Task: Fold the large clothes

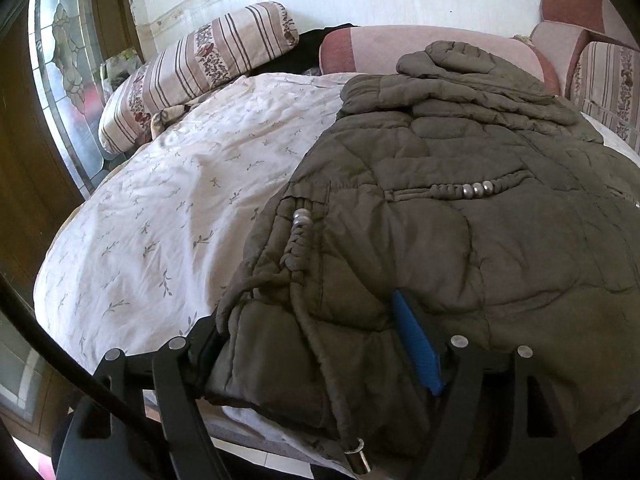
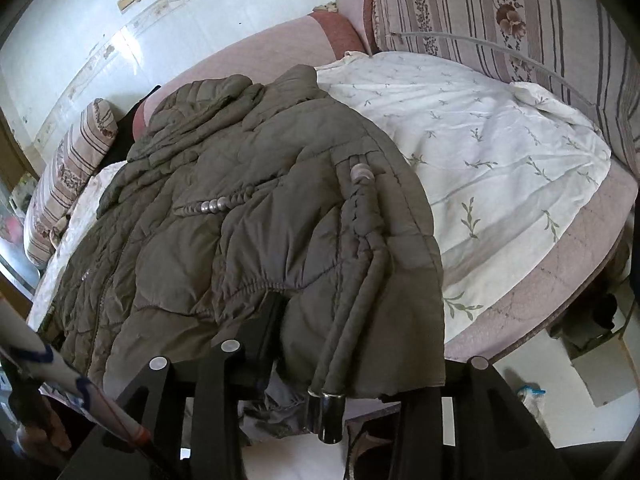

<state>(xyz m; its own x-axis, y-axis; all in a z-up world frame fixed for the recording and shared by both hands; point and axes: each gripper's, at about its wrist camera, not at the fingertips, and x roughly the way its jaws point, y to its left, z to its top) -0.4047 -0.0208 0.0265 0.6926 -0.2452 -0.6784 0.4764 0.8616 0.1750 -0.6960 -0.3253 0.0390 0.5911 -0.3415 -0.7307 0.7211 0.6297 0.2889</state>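
An olive-brown quilted jacket (image 1: 460, 200) lies spread on the bed, hood toward the headboard, with braided cords and silver beads. It also shows in the right wrist view (image 2: 248, 216). My left gripper (image 1: 312, 344) straddles the jacket's near left hem corner; its blue-padded finger (image 1: 418, 350) lies on top of the fabric, the other finger at the hem's edge. My right gripper (image 2: 352, 344) sits at the near right hem; one black finger (image 2: 266, 328) shows under the fabric, the other is hidden by the hem and cords (image 2: 352, 292).
The round bed has a white leaf-print sheet (image 1: 160, 216) and a pink padded headboard (image 1: 400, 46). Striped floral pillows (image 1: 200, 68) lie at the back left and at the right (image 2: 500, 12). The bed's edge (image 2: 560, 292) drops to the floor on the right. A glass-panelled door (image 1: 60, 80) stands left.
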